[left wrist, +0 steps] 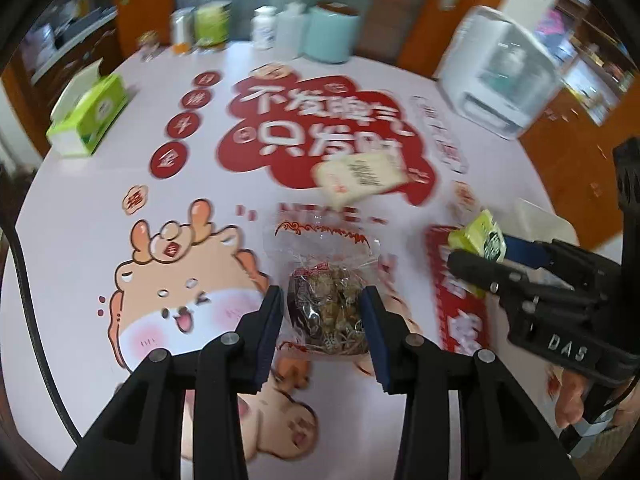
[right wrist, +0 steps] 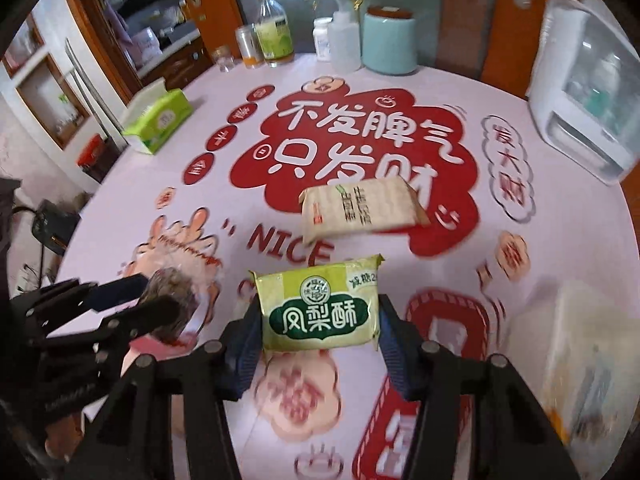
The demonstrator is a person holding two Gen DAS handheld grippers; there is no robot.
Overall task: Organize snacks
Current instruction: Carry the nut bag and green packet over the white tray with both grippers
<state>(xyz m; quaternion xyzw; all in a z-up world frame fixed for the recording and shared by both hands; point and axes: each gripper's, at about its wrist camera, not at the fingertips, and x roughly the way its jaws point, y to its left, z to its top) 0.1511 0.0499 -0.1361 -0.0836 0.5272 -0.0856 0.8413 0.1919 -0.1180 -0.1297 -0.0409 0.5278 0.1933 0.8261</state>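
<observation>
My left gripper (left wrist: 324, 312) is shut on a clear bag of brown snacks (left wrist: 330, 304), held above the printed tablecloth; the bag also shows in the right wrist view (right wrist: 176, 292). My right gripper (right wrist: 318, 320) is shut on a green pineapple-cake packet (right wrist: 320, 308), held above the table; the packet also shows in the left wrist view (left wrist: 480, 240). A beige snack packet (left wrist: 362, 178) lies on the red print in the middle of the table, beyond both grippers, and shows in the right wrist view (right wrist: 360, 208).
A green tissue box (left wrist: 90, 112) sits at the table's left. Bottles and a teal canister (right wrist: 390, 40) stand along the far edge. A white appliance (right wrist: 588, 120) stands at the far right. A pale, blurred container (right wrist: 588, 344) is at the near right.
</observation>
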